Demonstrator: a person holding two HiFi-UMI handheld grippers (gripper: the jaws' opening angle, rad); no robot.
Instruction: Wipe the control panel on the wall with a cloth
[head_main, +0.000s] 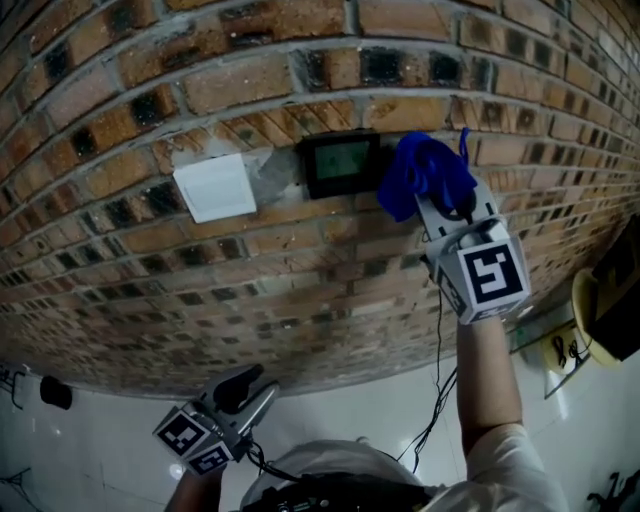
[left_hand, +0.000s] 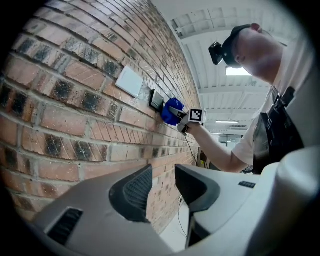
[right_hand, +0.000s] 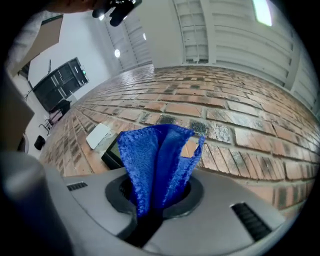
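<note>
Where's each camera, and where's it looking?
Head view: on the person's head, facing the red brick wall; shows a forearm, the left tongs low, the right tongs raised.
Left gripper view: on the left tongs, looking along the wall; shows the forearm.
Right gripper view: on the right tongs, facing the wall; shows them shut on the fuzzy blue cloth.
Shared: all three show the cloth and the dark rectangular control panel.

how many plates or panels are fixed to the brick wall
2. A white plate sits on the left. The dark panel is just right of it, with the cloth at its right edge. Others may lie out of view.
</note>
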